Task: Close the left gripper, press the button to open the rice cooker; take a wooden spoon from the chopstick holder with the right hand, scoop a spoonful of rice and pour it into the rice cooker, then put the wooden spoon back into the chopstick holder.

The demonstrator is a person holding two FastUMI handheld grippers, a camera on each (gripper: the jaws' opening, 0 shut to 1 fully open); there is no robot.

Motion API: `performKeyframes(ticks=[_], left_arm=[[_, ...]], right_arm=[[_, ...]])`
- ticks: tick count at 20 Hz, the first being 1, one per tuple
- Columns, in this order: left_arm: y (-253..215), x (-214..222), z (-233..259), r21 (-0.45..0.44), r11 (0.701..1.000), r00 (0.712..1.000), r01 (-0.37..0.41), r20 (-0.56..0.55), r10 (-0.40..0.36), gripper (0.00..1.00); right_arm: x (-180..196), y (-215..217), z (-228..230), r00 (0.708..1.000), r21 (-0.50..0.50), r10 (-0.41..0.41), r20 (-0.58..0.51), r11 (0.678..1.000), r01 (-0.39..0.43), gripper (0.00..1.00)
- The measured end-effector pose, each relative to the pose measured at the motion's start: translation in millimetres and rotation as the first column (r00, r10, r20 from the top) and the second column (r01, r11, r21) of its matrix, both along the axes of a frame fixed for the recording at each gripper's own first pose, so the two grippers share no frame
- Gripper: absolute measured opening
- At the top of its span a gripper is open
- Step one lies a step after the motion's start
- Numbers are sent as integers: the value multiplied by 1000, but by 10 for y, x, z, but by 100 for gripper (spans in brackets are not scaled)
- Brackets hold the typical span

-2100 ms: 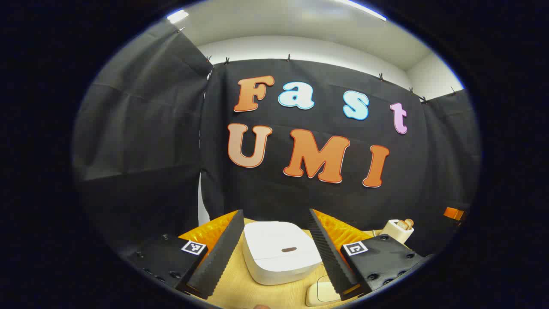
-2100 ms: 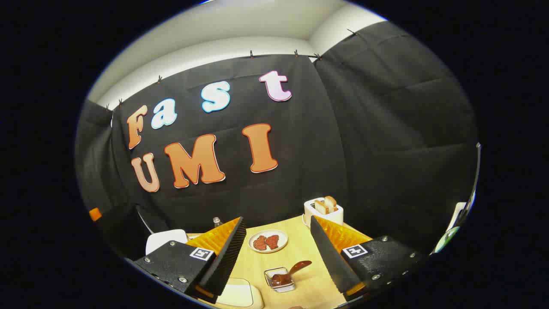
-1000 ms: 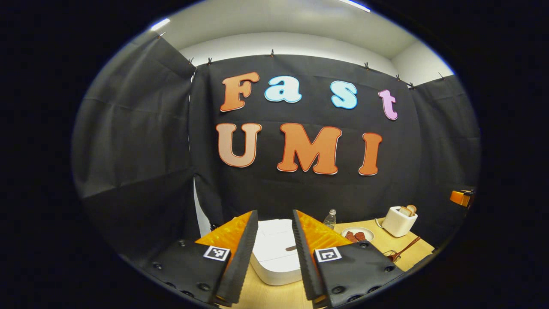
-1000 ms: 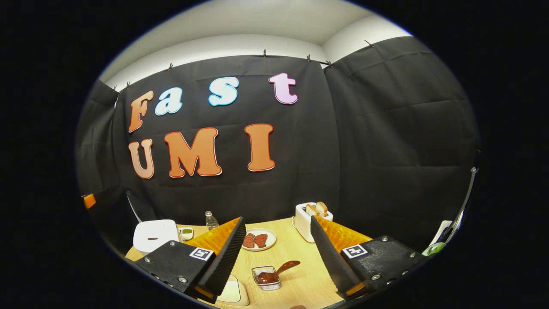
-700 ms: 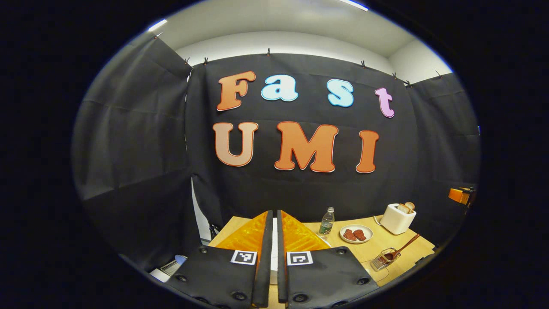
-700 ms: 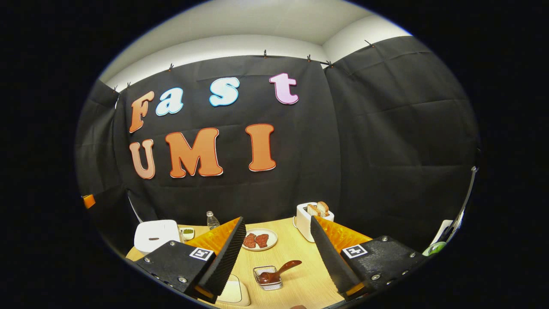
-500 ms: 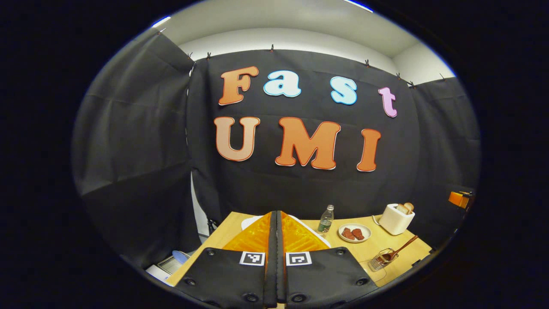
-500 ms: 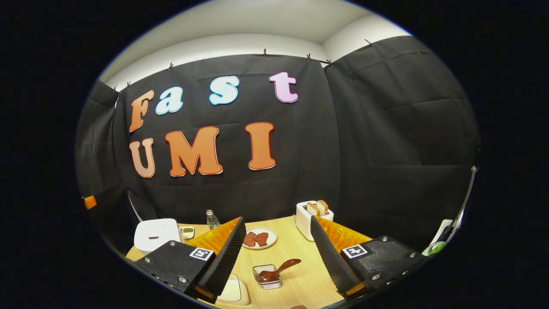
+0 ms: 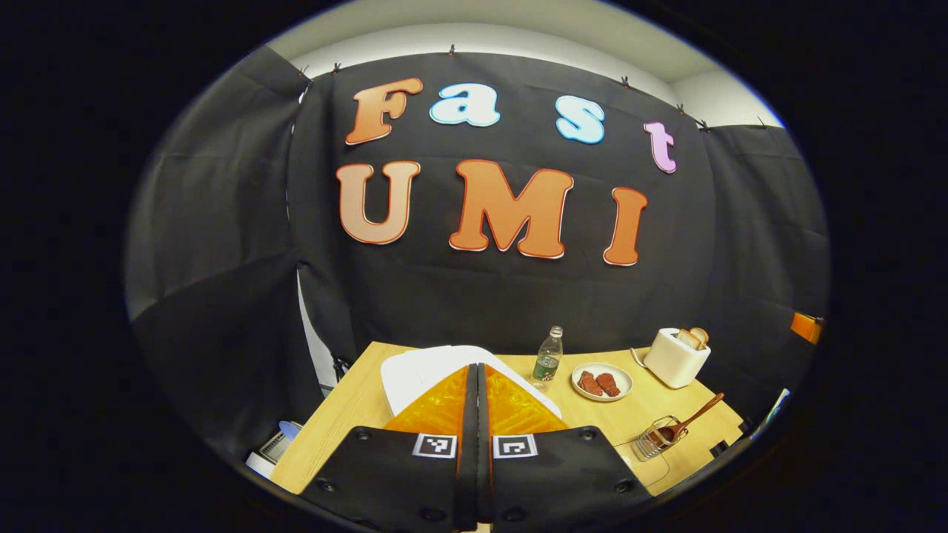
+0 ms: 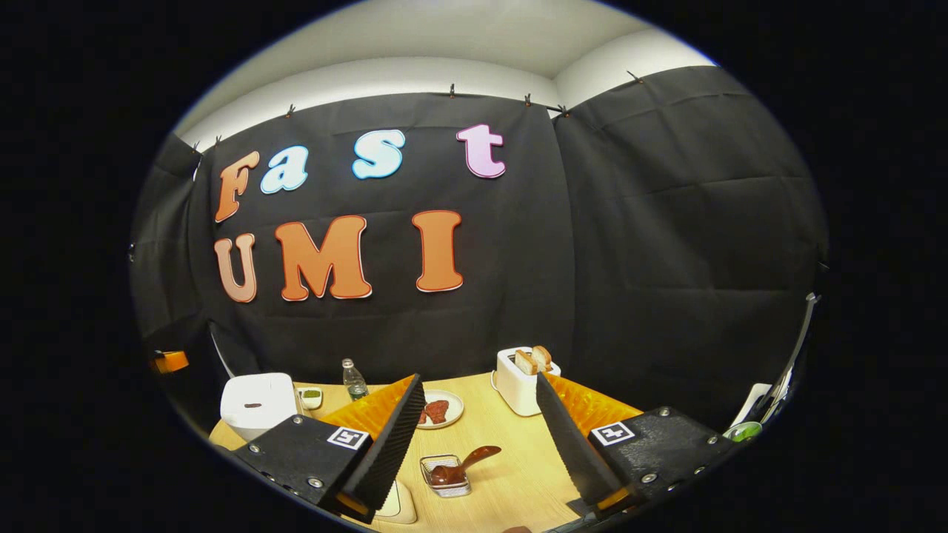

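My left gripper (image 9: 478,370) is shut with nothing held, its fingers pressed together just in front of and above the white rice cooker (image 9: 418,366), whose lid is down. In the right gripper view the rice cooker (image 10: 258,403) stands at the table's far left. A wire chopstick holder (image 10: 443,474) holds the wooden spoon (image 10: 466,460), leaning right. My right gripper (image 10: 479,385) is open and empty, raised above the table behind that holder. From the left gripper view the holder (image 9: 655,440) and the wooden spoon (image 9: 700,413) sit at the right edge.
On the wooden table (image 10: 511,444) stand a white toaster (image 10: 521,381) with bread, a plate of meat (image 10: 438,409), a small water bottle (image 10: 353,379) and a small dish (image 10: 311,397). A cream rounded container (image 10: 396,505) lies near the front edge under my right gripper.
My left gripper went from wide open to fully shut, then rose and tilted down, so more of the table shows. My right gripper stayed open and drew back slightly.
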State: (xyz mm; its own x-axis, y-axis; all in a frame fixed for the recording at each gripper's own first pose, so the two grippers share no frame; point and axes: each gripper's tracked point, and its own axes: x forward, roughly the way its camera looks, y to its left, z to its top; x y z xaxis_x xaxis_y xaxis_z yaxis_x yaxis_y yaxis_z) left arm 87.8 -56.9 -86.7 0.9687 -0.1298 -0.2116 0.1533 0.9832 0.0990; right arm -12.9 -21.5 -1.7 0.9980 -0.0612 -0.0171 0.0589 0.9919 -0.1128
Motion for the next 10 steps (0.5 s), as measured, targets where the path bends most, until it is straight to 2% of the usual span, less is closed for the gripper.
performKeyframes(ticks=[5, 10], left_arm=[[-179, 577, -419, 40, 999, 999, 23, -46, -21, 4], [-174, 872, -995, 59, 998, 990, 9, -141, -1, 4]], right_arm=[[-23, -148, -32, 999, 9, -36, -18, 999, 36, 94], [-44, -276, 54, 998, -12, -68, -3, 998, 68, 94]])
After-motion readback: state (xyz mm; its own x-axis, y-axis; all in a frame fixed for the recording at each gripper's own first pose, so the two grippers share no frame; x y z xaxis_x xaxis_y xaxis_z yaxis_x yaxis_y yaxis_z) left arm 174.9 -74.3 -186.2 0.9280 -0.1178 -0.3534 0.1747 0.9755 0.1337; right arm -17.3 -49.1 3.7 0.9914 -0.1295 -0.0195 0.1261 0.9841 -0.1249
